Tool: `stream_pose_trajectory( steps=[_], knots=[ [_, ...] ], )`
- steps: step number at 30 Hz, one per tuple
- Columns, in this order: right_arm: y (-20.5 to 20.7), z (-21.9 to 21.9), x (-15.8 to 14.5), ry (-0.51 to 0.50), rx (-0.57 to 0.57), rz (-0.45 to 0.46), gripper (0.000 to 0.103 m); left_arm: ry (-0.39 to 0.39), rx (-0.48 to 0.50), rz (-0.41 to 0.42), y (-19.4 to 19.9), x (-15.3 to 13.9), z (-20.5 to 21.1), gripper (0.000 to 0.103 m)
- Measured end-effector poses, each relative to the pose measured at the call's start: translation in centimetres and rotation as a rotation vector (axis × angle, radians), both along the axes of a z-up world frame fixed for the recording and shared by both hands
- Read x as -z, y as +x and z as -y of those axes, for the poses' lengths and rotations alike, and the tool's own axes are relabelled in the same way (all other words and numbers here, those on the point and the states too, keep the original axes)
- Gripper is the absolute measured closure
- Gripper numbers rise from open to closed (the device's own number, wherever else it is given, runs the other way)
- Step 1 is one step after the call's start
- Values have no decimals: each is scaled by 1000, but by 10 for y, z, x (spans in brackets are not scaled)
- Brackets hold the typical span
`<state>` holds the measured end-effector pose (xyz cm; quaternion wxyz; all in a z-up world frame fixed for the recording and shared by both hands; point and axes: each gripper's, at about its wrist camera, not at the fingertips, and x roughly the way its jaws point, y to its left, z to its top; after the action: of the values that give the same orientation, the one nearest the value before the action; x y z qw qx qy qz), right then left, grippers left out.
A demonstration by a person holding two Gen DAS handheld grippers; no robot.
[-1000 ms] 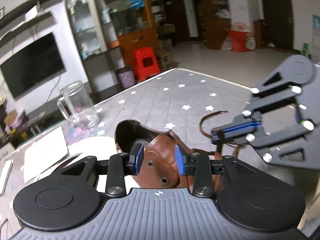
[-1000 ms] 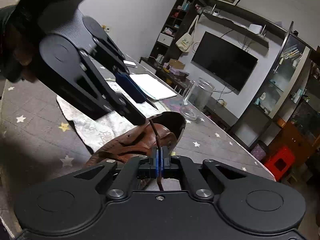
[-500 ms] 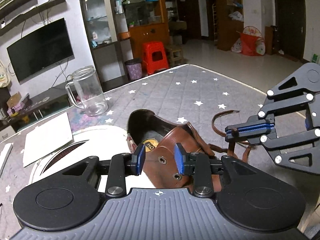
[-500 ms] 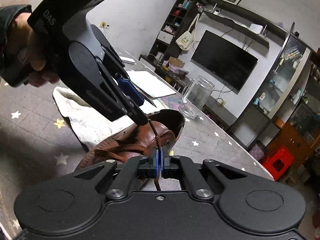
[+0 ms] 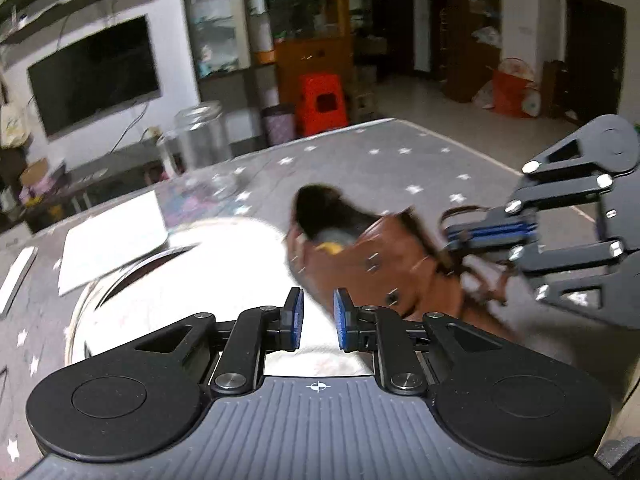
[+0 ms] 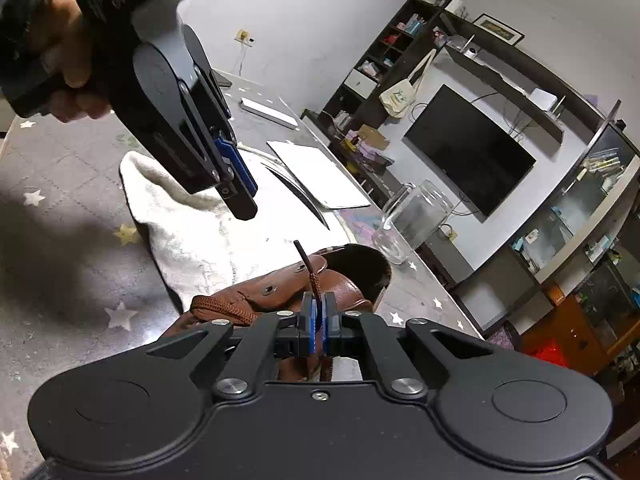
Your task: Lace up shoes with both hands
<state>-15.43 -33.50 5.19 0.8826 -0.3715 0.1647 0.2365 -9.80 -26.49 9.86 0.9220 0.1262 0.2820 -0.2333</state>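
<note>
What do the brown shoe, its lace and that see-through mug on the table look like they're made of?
The shoe looks like smooth brown leather: a soft sheen, stitched panels and metal-ringed eyelets. It could be imitation. The lace seems to be woven brown cord, with a visible braid and a stiff dark tip. The mug is clear and glossy, probably glass, though clear plastic is possible.

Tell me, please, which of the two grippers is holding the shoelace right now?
The right gripper: its blue pads are shut on the brown lace. The left gripper is open and empty.
</note>
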Motion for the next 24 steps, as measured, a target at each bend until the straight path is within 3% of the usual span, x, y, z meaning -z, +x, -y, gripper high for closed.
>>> stream_pose_trajectory(
  steps=[4,14,24],
  knots=[
    [-1,6,0,-2,18,-9,101,-26,6,4,4,-2,19,71],
    [-1,15,-1,1,46,-9,101,-35,-23,-42,20,1,42,70],
    [-2,6,0,-23,15,2,101,-112,-35,-85,21,3,9,73]
  ],
)
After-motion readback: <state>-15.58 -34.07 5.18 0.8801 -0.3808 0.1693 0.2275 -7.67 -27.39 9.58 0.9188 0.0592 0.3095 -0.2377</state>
